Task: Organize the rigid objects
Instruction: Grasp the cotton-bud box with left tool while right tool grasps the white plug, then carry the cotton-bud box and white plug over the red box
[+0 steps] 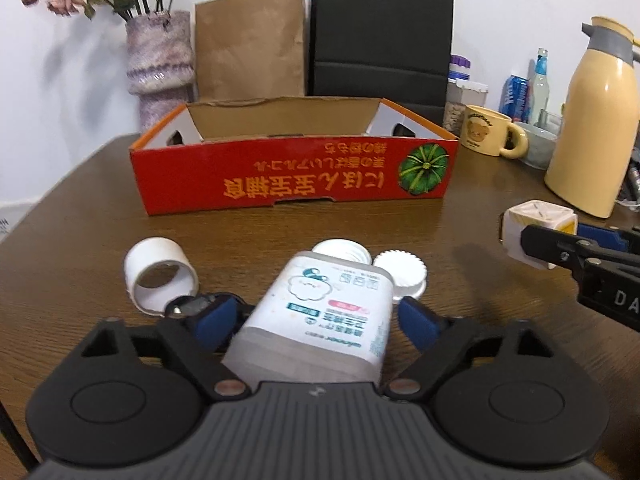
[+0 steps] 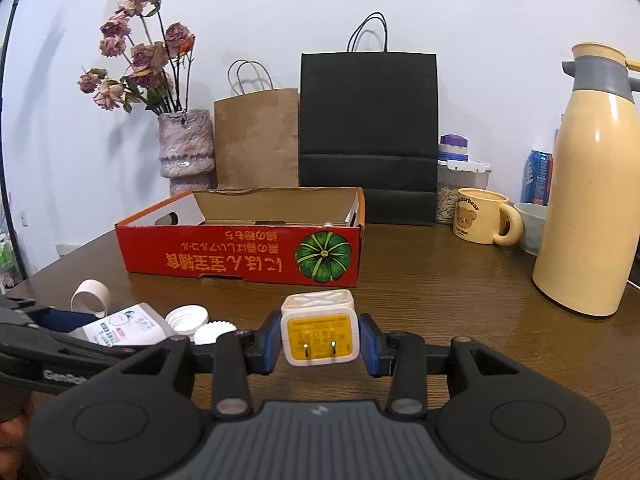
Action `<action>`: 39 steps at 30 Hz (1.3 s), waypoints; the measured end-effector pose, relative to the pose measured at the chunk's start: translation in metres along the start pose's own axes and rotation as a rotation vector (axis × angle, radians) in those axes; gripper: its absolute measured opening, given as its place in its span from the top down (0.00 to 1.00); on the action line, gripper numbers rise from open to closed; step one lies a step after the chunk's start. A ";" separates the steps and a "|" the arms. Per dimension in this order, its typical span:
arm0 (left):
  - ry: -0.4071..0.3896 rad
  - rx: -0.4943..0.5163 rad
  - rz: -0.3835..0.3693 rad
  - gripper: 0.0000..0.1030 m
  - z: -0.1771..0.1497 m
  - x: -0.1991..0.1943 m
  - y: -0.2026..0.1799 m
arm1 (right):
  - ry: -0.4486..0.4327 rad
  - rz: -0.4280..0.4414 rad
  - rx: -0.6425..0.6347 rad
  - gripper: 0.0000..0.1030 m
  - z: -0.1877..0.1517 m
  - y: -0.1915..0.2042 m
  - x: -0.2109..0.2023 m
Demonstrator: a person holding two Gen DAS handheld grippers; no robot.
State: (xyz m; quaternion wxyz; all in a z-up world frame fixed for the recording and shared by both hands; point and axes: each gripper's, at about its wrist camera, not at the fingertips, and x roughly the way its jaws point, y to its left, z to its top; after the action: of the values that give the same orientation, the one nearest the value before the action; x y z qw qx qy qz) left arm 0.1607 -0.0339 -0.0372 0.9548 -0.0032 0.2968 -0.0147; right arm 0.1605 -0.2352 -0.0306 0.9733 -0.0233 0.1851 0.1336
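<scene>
Left gripper [image 1: 320,320] has its fingers clamped on the white bottle [image 1: 320,316], low center. Right gripper [image 2: 320,338] pinches the plug cube [image 2: 319,332], seemingly snug. Red box [image 1: 296,172] sits behind, mid-frame.

Red box [image 2: 240,256], green pumpkin print; white-yellow plug [image 2: 320,330].

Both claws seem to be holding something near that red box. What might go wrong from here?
The left gripper holds the white bottle with its neck open; its cap lies on the table, so tilting might spill whatever is inside. The right gripper pinches the plug adapter only by its smooth sides, so it may slip. Both must clear the red box front wall.
</scene>
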 end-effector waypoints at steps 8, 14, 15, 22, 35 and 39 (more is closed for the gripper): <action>-0.035 0.018 -0.015 0.33 -0.003 -0.008 -0.002 | -0.008 -0.003 -0.017 0.62 -0.001 0.004 -0.001; -0.063 0.033 -0.004 0.35 -0.004 -0.015 -0.005 | -0.018 -0.004 -0.022 0.62 -0.002 0.004 -0.003; -0.068 0.034 -0.003 0.35 -0.005 -0.016 -0.005 | -0.020 -0.004 -0.024 0.62 -0.002 0.004 -0.003; -0.116 0.047 -0.017 0.36 -0.007 -0.030 -0.008 | -0.029 -0.018 -0.037 0.62 -0.003 0.005 -0.004; -0.240 0.007 -0.040 0.36 -0.005 -0.064 -0.001 | -0.064 -0.026 -0.046 0.62 -0.006 0.012 -0.014; -0.262 -0.029 -0.051 0.37 0.004 -0.072 0.007 | -0.093 -0.024 -0.049 0.62 -0.005 0.017 -0.020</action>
State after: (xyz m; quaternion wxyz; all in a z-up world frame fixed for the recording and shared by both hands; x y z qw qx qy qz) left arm 0.1039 -0.0248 0.0070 0.9846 -0.0265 0.1694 -0.0343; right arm 0.1367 -0.2246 -0.0280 0.9816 -0.0431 0.1360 0.1272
